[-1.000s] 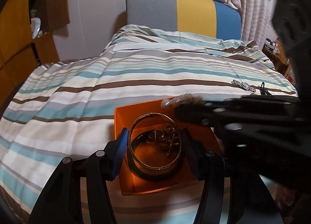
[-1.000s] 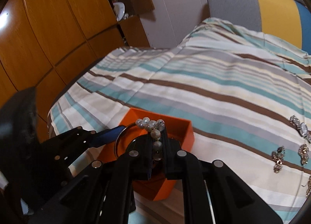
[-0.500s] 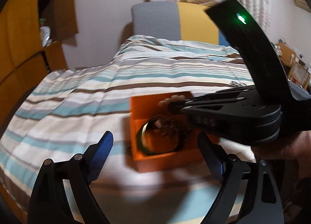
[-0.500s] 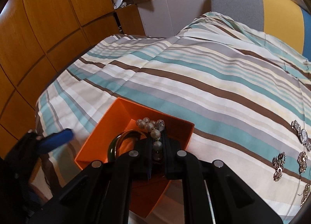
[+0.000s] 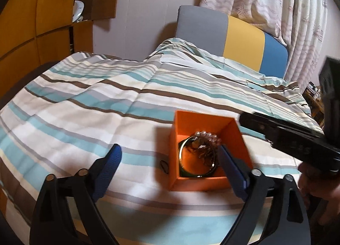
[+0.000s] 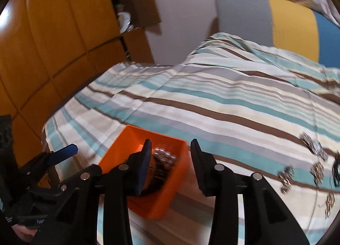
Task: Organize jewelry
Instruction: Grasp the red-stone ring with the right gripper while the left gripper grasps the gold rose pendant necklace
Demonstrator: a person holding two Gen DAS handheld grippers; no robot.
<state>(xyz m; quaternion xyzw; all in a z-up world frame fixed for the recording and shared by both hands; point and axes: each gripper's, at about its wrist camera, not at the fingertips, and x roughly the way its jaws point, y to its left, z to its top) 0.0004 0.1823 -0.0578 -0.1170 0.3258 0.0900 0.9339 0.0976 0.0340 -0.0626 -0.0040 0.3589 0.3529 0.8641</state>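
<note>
On the far left of the right wrist view we see only part of the left gripper [image 6: 63, 153], one blue-padded tip and black frame, cut by the picture edge. In its own view the left gripper [image 5: 170, 157] has its fingers spread wide and holds nothing; the right finger [image 5: 231, 166] covers the near right corner of the orange box [image 5: 235, 138], and we cannot tell if it touches the wall.

The box stands on the striped bedcover [image 5: 85, 117]. Inside lie a gold bangle [image 5: 182, 160], a tangle of small metal pieces that is hard to make out, and the pearl bracelet [image 5: 207, 136] on top at the back. In the right wrist view the pearls [image 6: 164, 155] are blurred and half hidden by the left finger [image 6: 144, 160].

The right gripper [image 6: 171, 160] is open, its fingers apart and empty, above the right half of the box [image 6: 119, 151]. From the left view only its black side [image 5: 286, 136] shows, partly out of frame.

At the right edge, loose jewelry pieces [image 6: 312, 147] lie on the bedcover [image 6: 233, 100], well apart from the box, smeared by motion, so we cannot name each one.

One second ago the right gripper was closed on the pearl bracelet over the box; now the bracelet lies in the box and the fingers have opened. The left gripper, which was around the box, has drawn back and to the left.
</note>
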